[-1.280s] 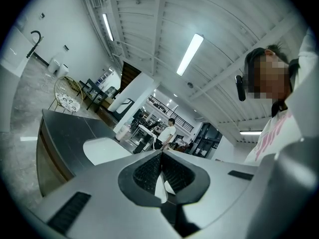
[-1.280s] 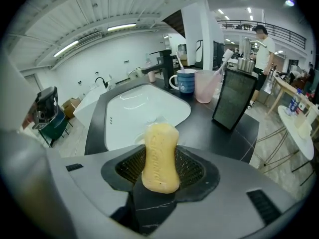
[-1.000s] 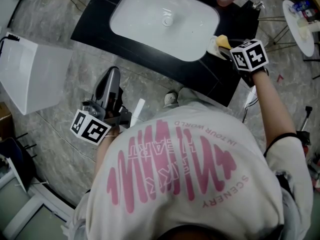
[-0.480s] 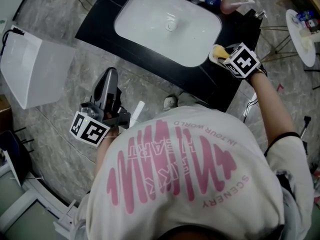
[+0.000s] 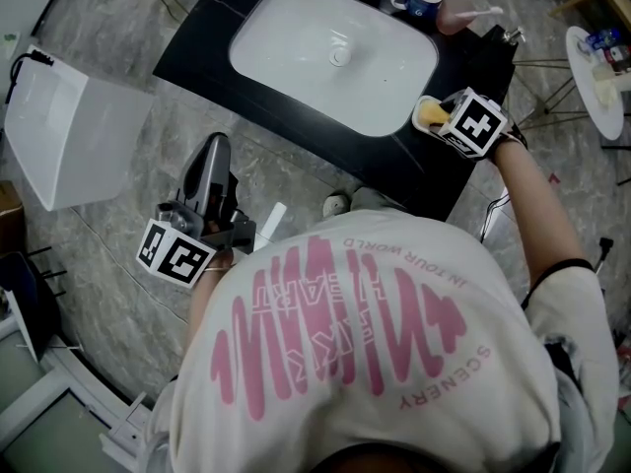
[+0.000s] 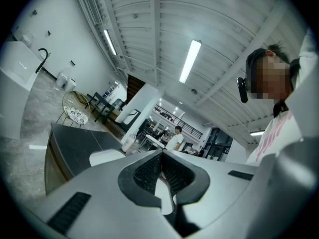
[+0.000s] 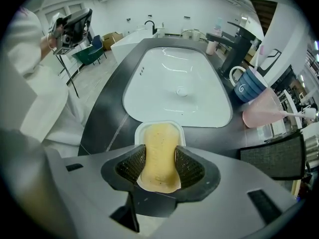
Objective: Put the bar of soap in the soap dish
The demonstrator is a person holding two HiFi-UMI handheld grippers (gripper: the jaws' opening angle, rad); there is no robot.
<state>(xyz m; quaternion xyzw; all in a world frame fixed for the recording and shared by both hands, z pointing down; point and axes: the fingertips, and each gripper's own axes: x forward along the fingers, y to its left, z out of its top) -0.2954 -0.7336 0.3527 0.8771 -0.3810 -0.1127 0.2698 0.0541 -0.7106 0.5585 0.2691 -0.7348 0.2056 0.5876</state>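
Grey marbled floor (image 5: 99,304), black counter (image 5: 197,47) with white basin (image 5: 296,37) — strip lights (image 6: 190,61) on a ribbed ceiling (image 6: 149,29).

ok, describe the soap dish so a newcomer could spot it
On the black counter, by the white sink's near right corner, sits the soap dish: a small shallow white tray with rounded corners. Unlike the blue mug and pink cup farther back, it is low and flat, with the right claw holding the yellow bar of soap over it.

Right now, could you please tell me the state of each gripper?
Left gripper: shut, holding nothing.
Right gripper: shut on the bar of soap, at the soap dish.
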